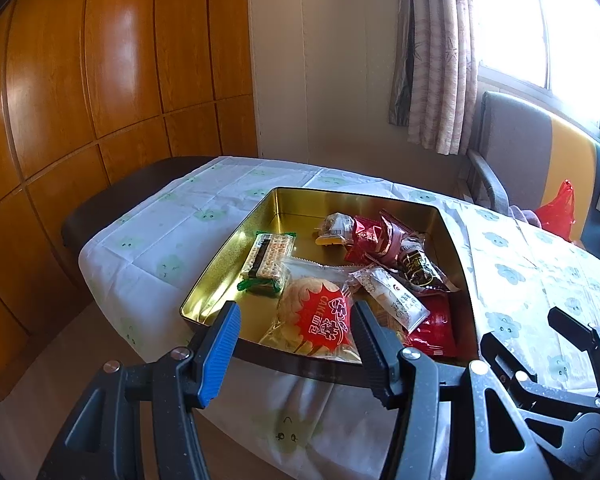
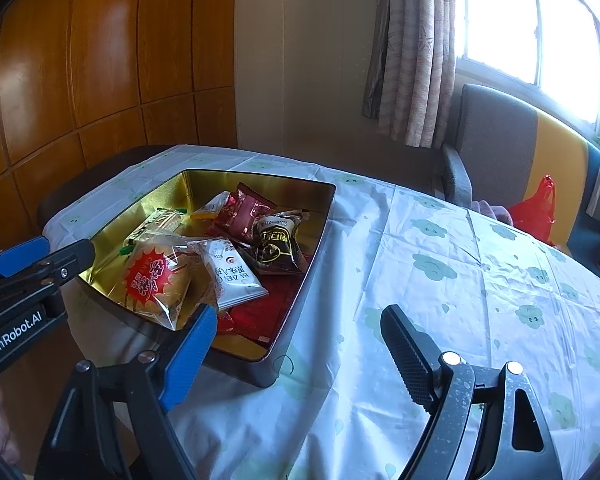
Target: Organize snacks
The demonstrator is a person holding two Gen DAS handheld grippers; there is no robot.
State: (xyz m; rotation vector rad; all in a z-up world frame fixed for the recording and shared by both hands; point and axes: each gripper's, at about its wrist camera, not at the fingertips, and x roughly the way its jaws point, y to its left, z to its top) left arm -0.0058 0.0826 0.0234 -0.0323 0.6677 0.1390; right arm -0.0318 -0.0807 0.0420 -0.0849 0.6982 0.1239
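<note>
I have both claws hanging at the near edge of the table (image 2: pixel 440 240), which carries a pale cloth printed with little green clouds. The gold tin (image 1: pixel 236 240) sits at the near left part of the table, its front wall flush with the near edge and its lid off.

My left claw (image 1: pixel 296 330) is poised just in front of the tin's near wall, its jaws about half apart with nothing between them; through the gap I see the cake packet (image 1: pixel 316 320) with the red starburst label, lying inside the tin against the near wall. My right claw (image 2: pixel 296 340) stands wide open and empty over the bare cloth just right of the tin, its blue finger (image 2: pixel 188 360) in front of the tin's near right corner.

Inside the tin, the green-edged cracker pack (image 1: pixel 266 260) lies toward the left wall. A white sachet (image 1: pixel 400 300) lies beside the cake packet, over a flat red packet (image 1: pixel 432 330) at the near right corner. A dark brown wrapper (image 1: pixel 420 268) and crumpled red wrappers (image 1: pixel 372 236) are heaped toward the far right, with a small clear-wrapped snack (image 1: pixel 334 230) behind them.

Beyond the table's far right corner, a red plastic bag (image 1: pixel 558 212) lies on a grey and yellow chair (image 1: pixel 516 140).
</note>
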